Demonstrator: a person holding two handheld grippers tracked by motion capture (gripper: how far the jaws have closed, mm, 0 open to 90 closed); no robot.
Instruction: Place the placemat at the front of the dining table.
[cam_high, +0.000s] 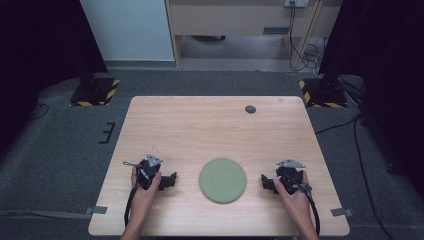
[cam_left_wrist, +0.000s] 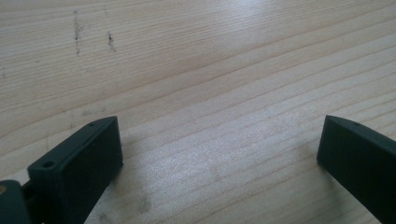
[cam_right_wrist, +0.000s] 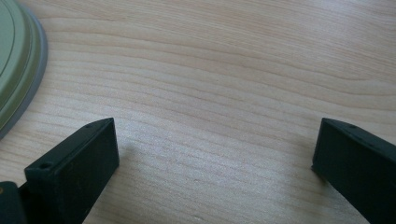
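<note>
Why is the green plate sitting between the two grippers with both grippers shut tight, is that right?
Not quite. The green plate does sit between the left gripper and the right gripper on the table, but both grippers are open, not shut. Each gripper view shows its two black jaws standing wide apart with bare wood between them.

No readable text

We find no words, labels, brands or numbers that we can read on the tabletop (cam_high: 215, 125), on the green plate (cam_high: 223, 180), or anywhere else around them.
</note>
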